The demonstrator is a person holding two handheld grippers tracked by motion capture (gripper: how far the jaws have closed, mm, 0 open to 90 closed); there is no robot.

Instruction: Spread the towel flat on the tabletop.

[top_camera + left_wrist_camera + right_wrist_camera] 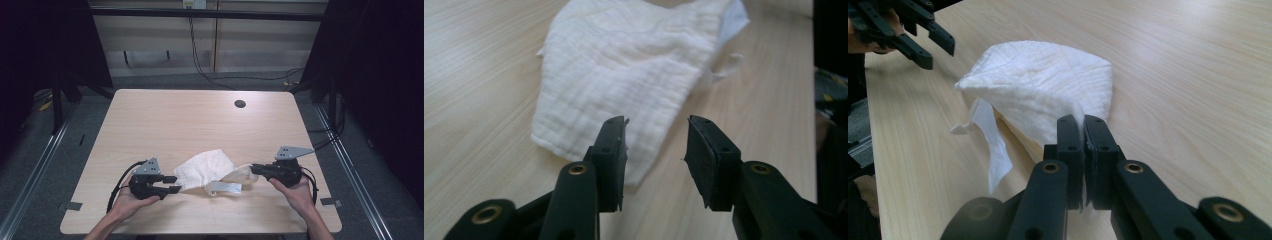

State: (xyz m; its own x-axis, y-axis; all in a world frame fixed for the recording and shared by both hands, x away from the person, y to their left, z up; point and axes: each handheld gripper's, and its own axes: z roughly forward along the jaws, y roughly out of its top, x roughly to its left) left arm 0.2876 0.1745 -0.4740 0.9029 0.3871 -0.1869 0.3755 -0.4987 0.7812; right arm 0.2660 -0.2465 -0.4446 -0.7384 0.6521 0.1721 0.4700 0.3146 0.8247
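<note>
White crinkly cloth [207, 168] sits near the front edge of the table [150, 120], about 6 o'clock from the cable hole [240, 104]. Looks light, floppy and easy to bunch, so I'd grab a hem or corner. Right gripper [1083, 122] is pinching its 3 o'clock edge tight. Left gripper [656, 150] is spread, straddling the 9 o'clock corner, not pressing yet. Nothing's in the way; cables lie on the floor beyond at 12.

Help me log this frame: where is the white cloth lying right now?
In the high view, the white cloth lies near the table's front edge, between the left tongs and the right tongs.
</note>
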